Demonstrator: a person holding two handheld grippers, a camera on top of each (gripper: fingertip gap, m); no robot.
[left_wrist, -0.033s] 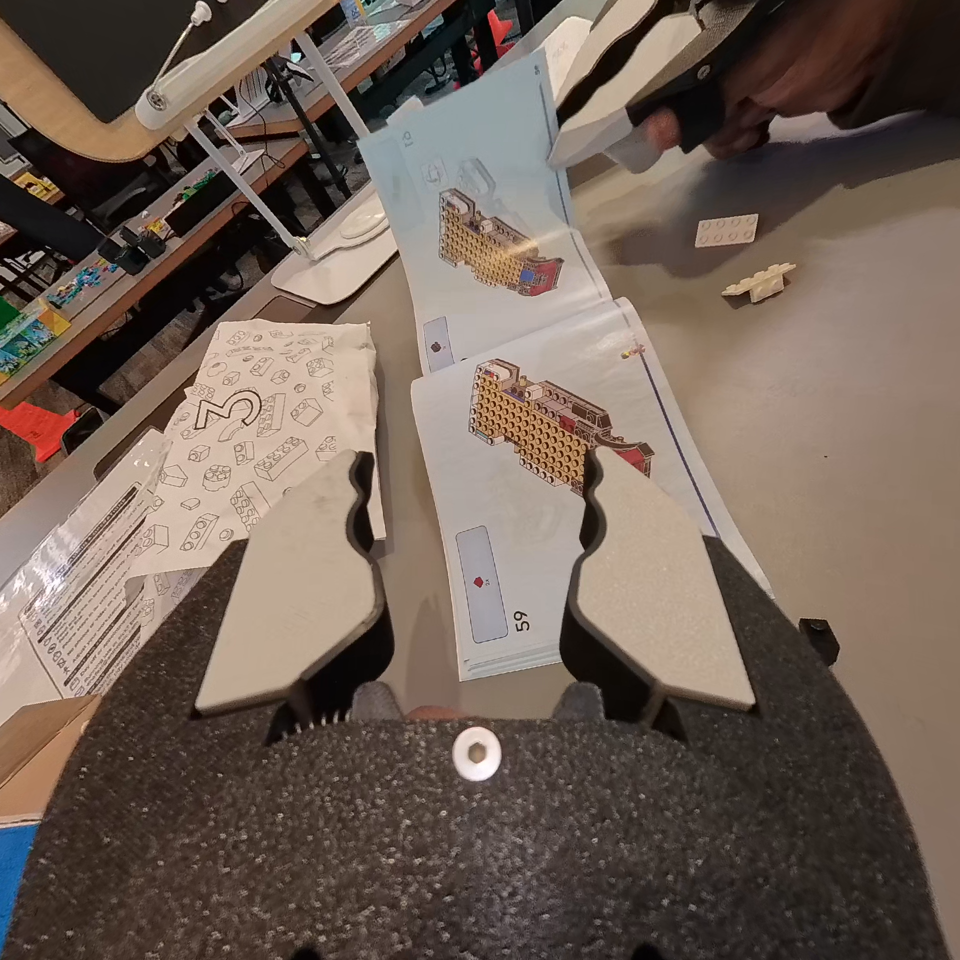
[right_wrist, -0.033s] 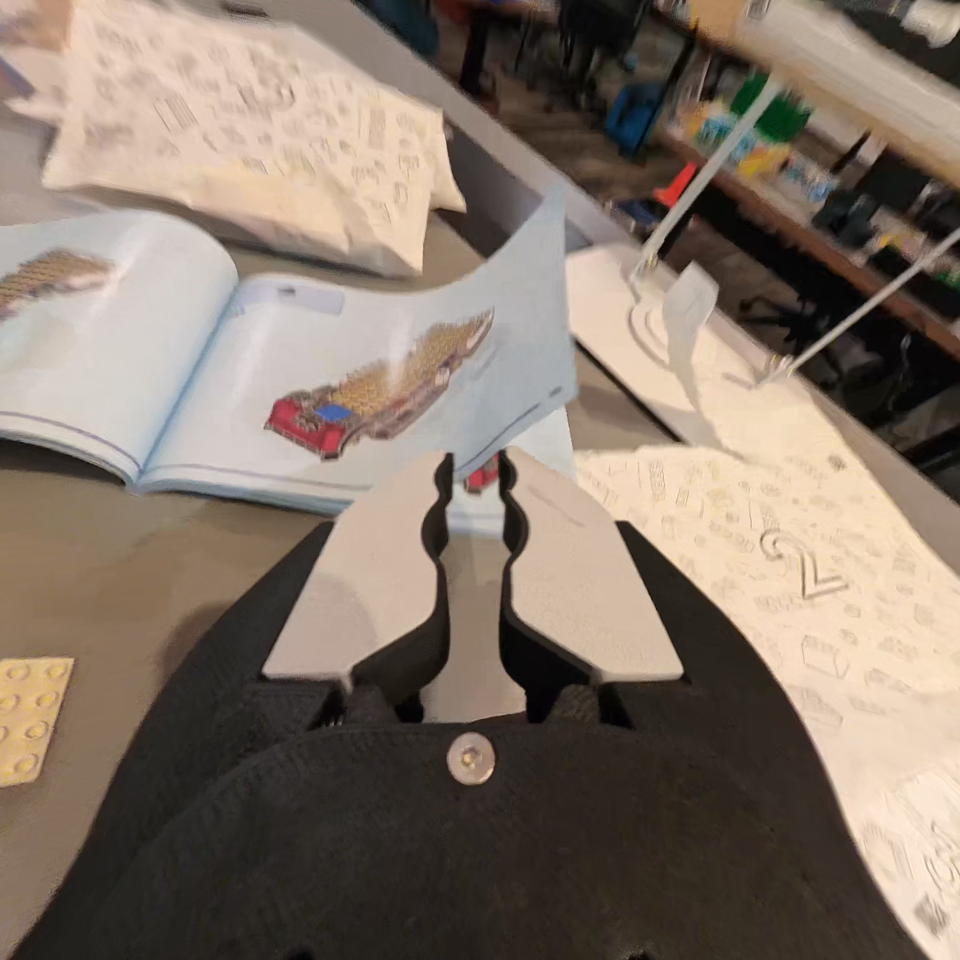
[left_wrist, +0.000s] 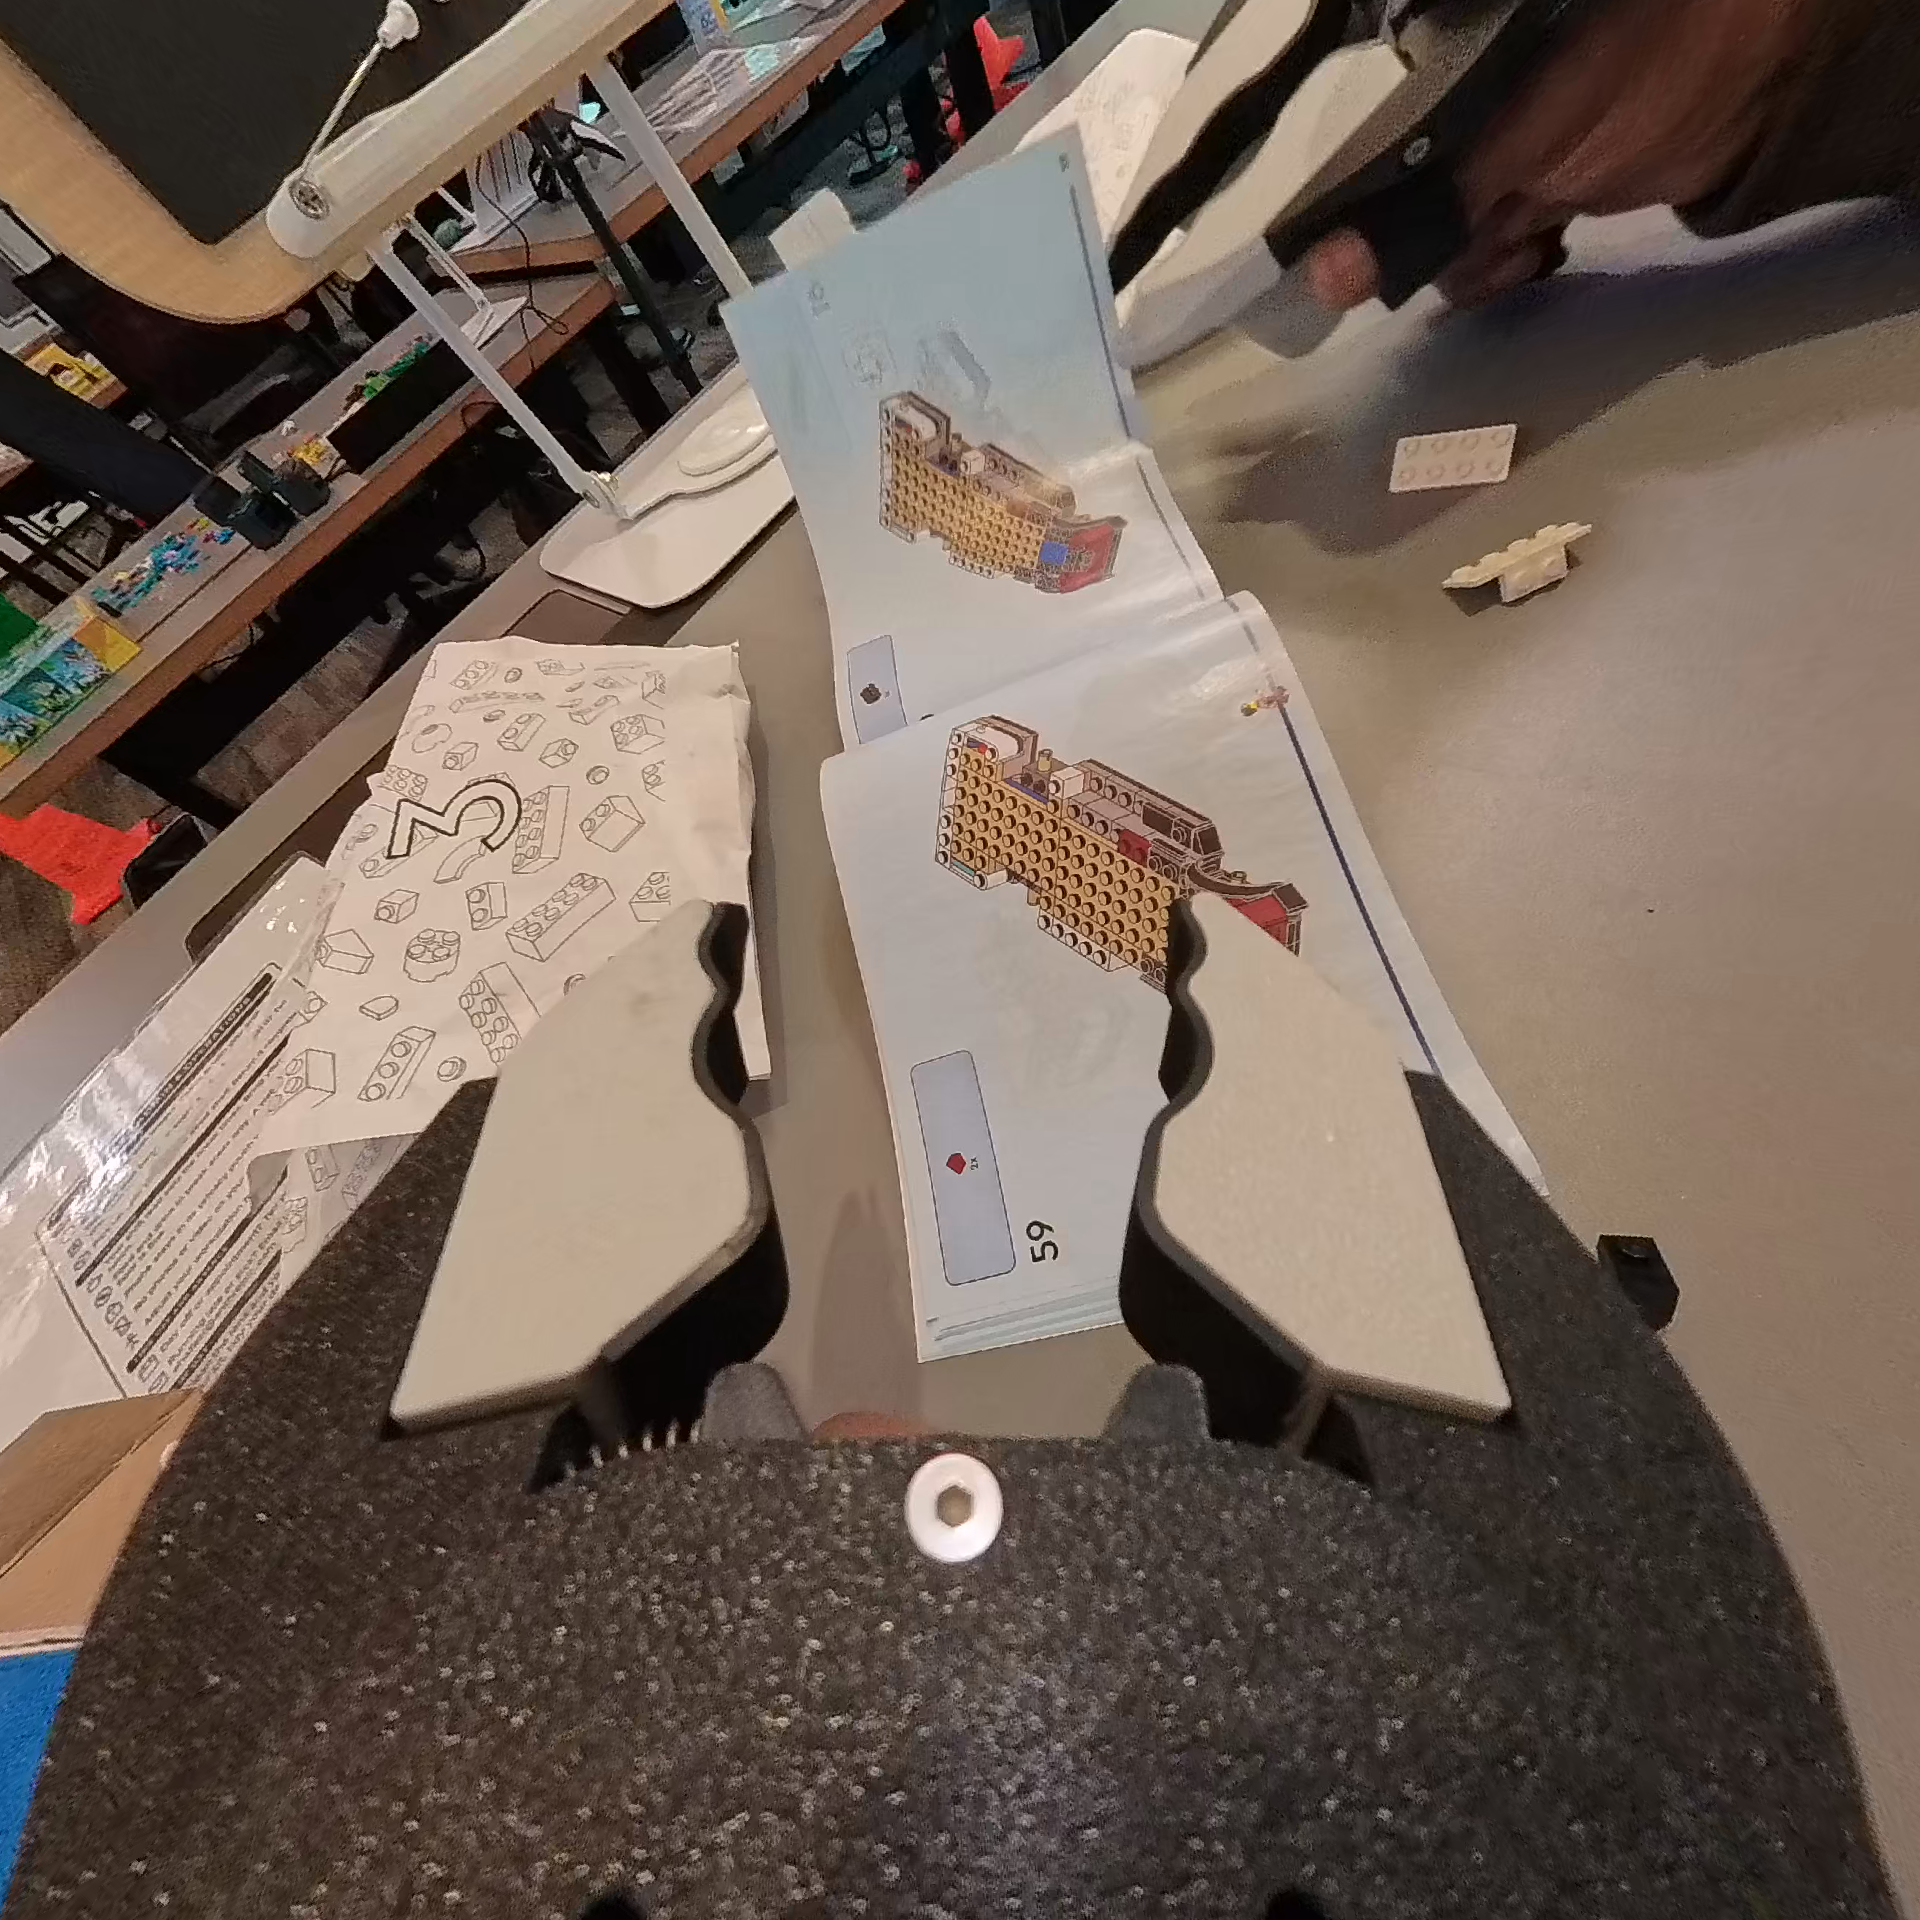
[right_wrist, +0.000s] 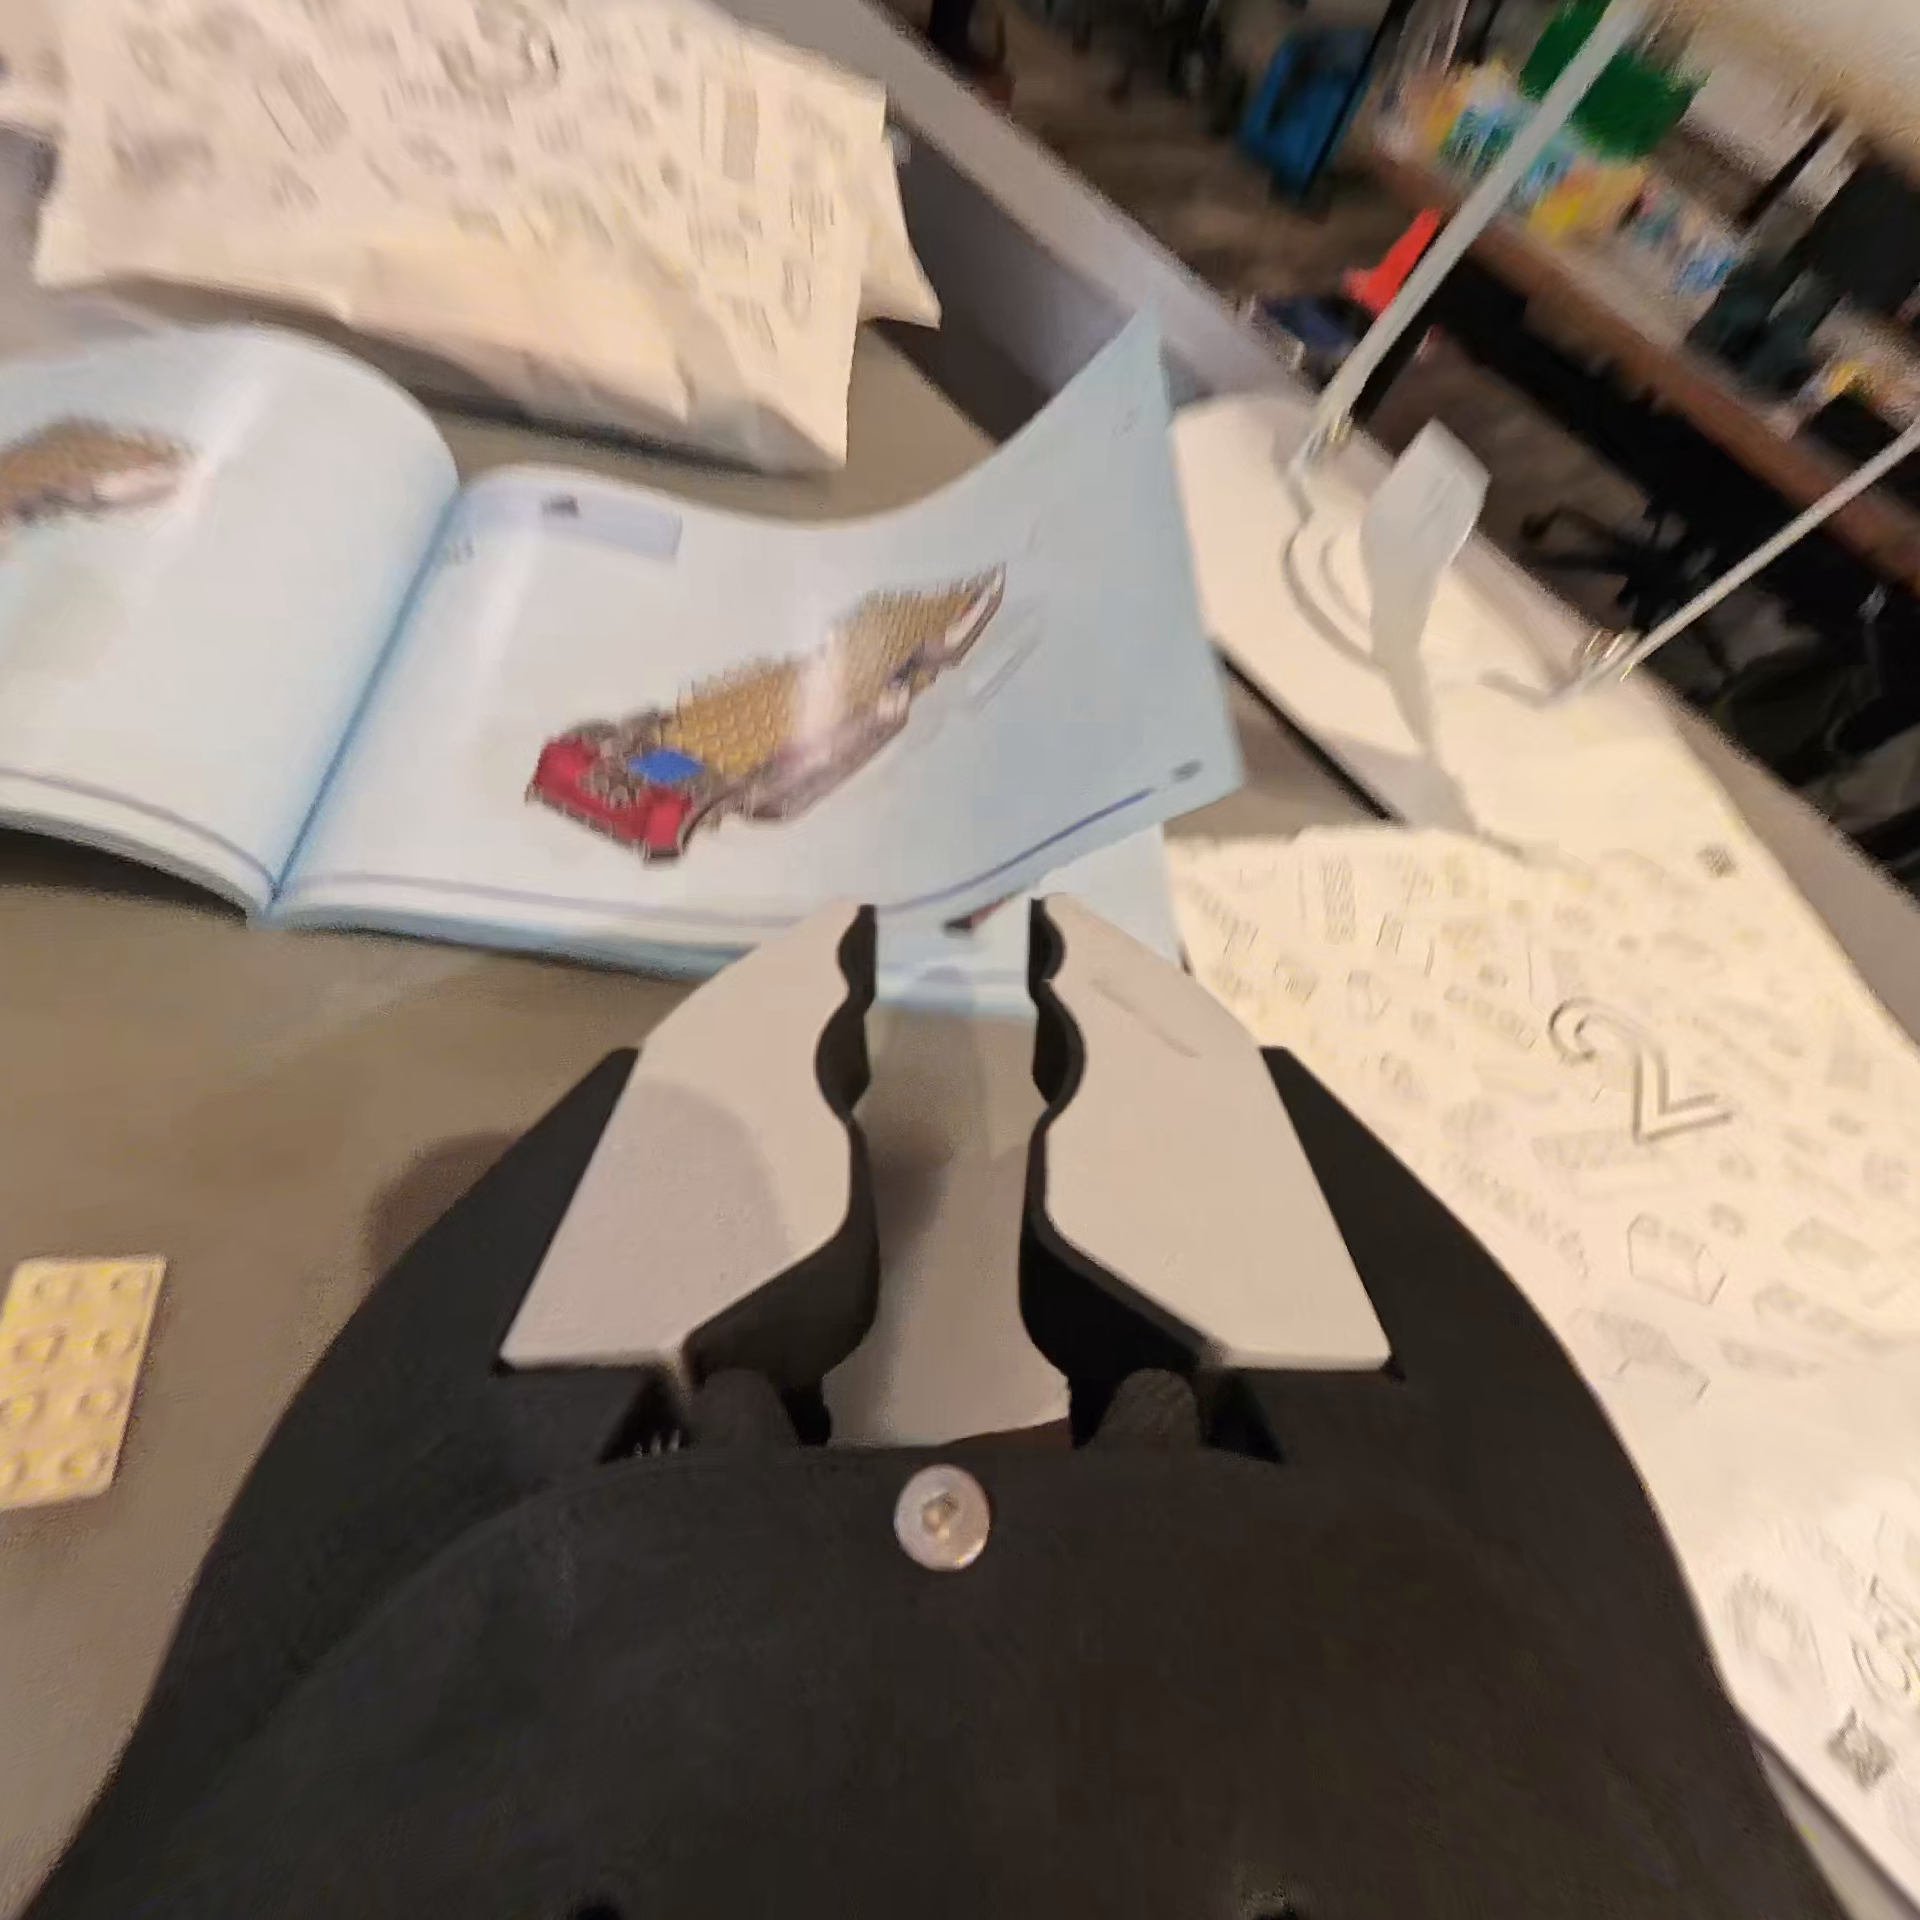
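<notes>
An open building-instruction booklet (left_wrist: 1091, 987) lies on the grey table (left_wrist: 1662, 935). One of its pages (left_wrist: 966, 343) stands curled up at the far end. My left gripper (left_wrist: 956, 925) is wide open and empty, hovering over the near page. My right gripper (right_wrist: 951, 914) is open, with nothing between its pads. Its tips sit just short of the lifted page's (right_wrist: 831, 675) free edge. In the left wrist view the right gripper (left_wrist: 1247, 208), held by a hand, is beside that page's far edge.
A printed paper bag (left_wrist: 540, 831) lies left of the booklet and another one (right_wrist: 1507, 1091) lies at its far end. A pale studded plate (left_wrist: 1452, 457), a cream piece (left_wrist: 1522, 561) and a small black piece (left_wrist: 1636, 1262) lie on the table. A lamp base (left_wrist: 686, 499) stands at the back edge. Across from one pair of fingers to the other is roughly 25 cm.
My right gripper's jaws stand wider apart than before and its view has blurred with motion. The lifted page stays up. The left gripper has not moved.
</notes>
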